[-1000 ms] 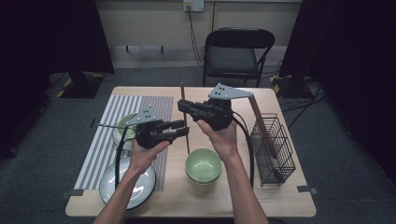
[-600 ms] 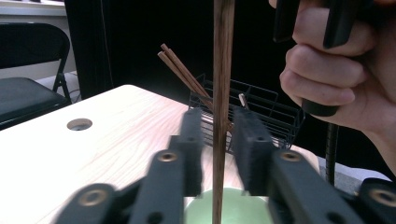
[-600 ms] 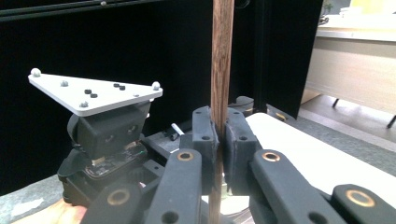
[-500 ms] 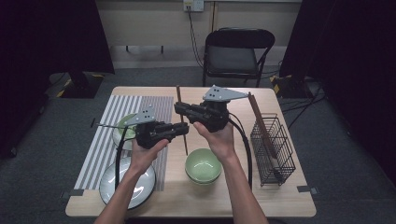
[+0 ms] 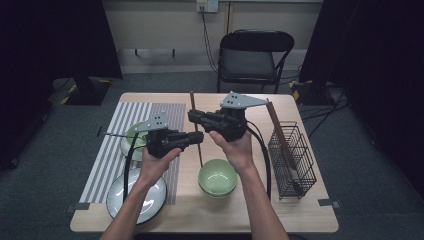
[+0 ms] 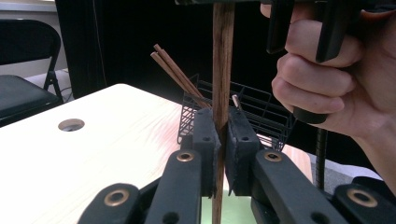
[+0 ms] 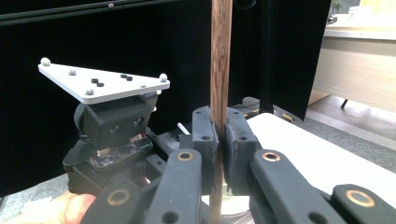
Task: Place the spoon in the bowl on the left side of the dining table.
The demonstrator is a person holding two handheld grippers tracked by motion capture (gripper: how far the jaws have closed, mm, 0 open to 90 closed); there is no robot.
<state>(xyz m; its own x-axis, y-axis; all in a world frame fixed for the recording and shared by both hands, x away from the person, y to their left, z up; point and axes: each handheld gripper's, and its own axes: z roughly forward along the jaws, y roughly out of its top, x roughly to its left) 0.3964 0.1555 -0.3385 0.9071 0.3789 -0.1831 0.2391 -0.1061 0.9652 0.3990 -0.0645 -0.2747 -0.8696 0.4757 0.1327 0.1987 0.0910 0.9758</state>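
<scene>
The wooden stick [image 5: 195,127] is partly covered in the high view: both grippers cross in front of its middle, so there I see only its far end above them and its near end below. In the left gripper view the stick [image 6: 222,70] is cut off at the top and bottom edges, and in the right gripper view the stick [image 7: 220,56] is cut off the same way, so neither end is visible there.

The long axis of the stick appears in the high view as a line from the far side of the table [image 5: 300,210] toward the person, ending just beside the green bowl [image 5: 217,176]. It is probably held in the air and steeply tilted, because in both gripper views it stands nearly upright between the jaws.

The left gripper [image 5: 192,140] has just been closing, and its pads [image 6: 210,144] now press on the stick from both sides. The right gripper [image 5: 192,116] is clamped on the same stick higher up, its pads [image 7: 209,140] tight against the wood. The two grippers face each other above the table, near the wire basket [image 5: 292,160], which holds more sticks.
</scene>
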